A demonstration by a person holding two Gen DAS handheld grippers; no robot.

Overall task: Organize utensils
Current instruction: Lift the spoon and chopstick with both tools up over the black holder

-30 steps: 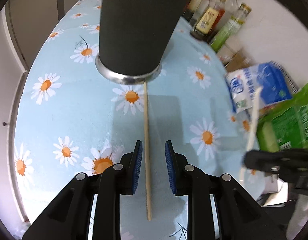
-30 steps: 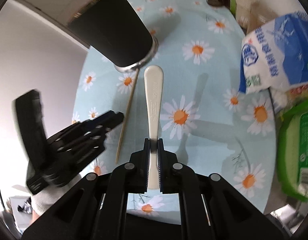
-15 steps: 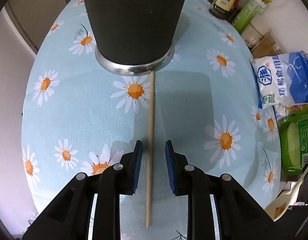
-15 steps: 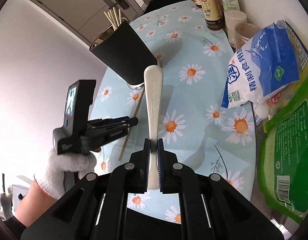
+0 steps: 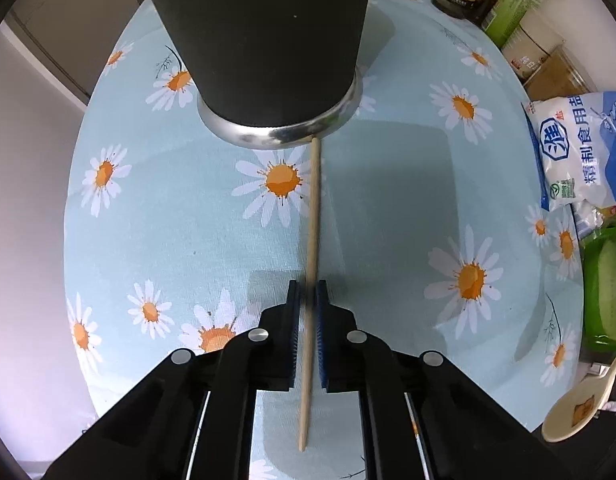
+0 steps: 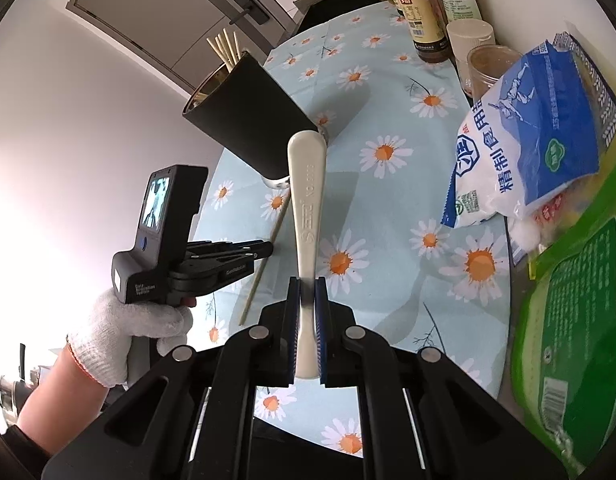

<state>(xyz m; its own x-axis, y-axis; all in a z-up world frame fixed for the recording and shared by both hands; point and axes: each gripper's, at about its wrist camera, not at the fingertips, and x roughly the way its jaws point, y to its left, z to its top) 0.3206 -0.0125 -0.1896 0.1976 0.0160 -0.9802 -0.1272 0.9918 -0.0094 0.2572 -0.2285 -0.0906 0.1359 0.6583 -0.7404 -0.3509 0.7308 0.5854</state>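
Observation:
A wooden chopstick [image 5: 313,200] lies on the daisy tablecloth, its far tip touching the base of the black utensil holder [image 5: 268,40]. My left gripper [image 5: 307,292] points down over it, and its jaws are closing tight on the stick's near part. In the right wrist view my right gripper [image 6: 307,284] is shut on a cream spoon [image 6: 308,184], handle pointing forward above the table. The left gripper [image 6: 268,249] shows there too, at the chopstick [image 6: 264,272]. The holder [image 6: 248,120] has several chopsticks [image 6: 226,48] standing in it. The spoon's bowl [image 5: 575,412] shows at the left wrist view's lower right.
A blue-and-white salt bag [image 6: 527,132] and a green packet [image 6: 575,328] lie on the right. Sauce bottles [image 6: 419,12] and a lidded jar [image 6: 487,64] stand at the back right. A white-gloved hand [image 6: 120,332] holds the left gripper. The tablecloth [image 5: 156,220] drops off at the left.
The left jaws have closed from wide apart onto the chopstick, and that gripper has moved nearer the holder. The right gripper has lifted and tilted up with the spoon.

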